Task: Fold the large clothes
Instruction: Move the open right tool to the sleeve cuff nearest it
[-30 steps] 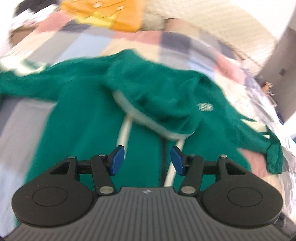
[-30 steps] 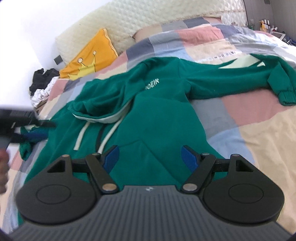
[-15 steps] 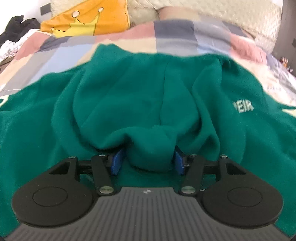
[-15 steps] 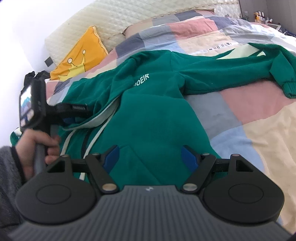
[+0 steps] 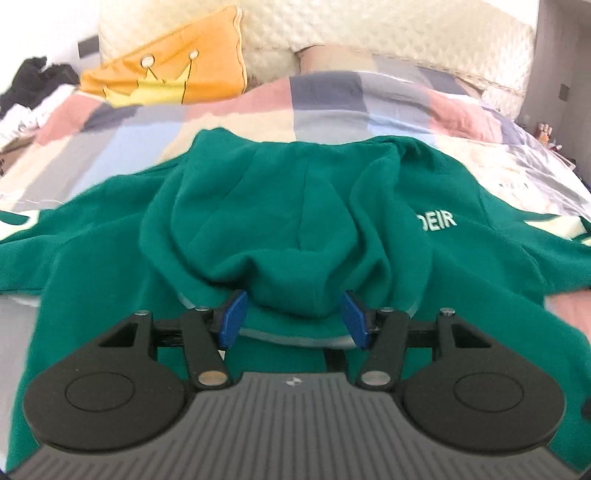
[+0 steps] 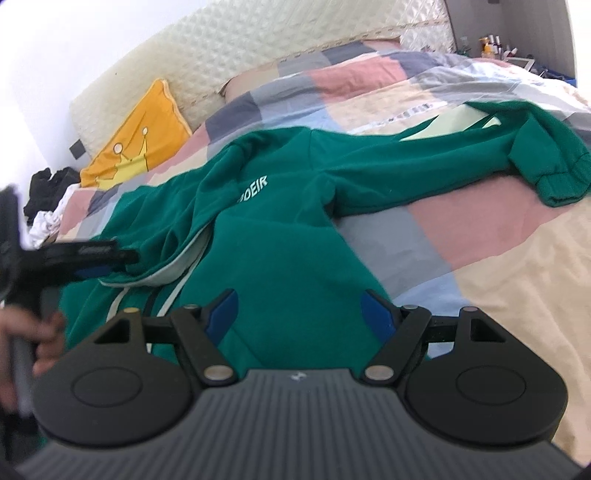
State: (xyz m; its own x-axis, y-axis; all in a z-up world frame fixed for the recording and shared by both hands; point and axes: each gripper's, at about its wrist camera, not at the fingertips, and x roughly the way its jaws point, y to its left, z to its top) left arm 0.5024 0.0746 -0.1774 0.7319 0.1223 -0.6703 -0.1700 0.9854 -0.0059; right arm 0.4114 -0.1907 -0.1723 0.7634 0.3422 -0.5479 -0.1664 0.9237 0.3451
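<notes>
The green hoodie (image 5: 303, 206) is matt, fleecy cloth; the headboard (image 6: 258, 48) is cream quilted padding; the checked bedcover (image 6: 498, 229) is smooth cloth.

Home bedroom. A bed is filling most of both views, a patchwork duvet (image 6: 461, 229) in pink, grey, blue and cream squares lying over it. A cream quilted headboard (image 5: 369, 33) is running along the top of the frame. An orange cushion (image 5: 173, 66) with a yellow crown print is leaning against it at upper left. A heap of black and white clothes (image 6: 48, 199) is sitting at the left edge, beside the bed. Small bottles (image 6: 493, 44) are standing at upper right in the right wrist view, too small to identify. White wall is showing at upper left.
</notes>
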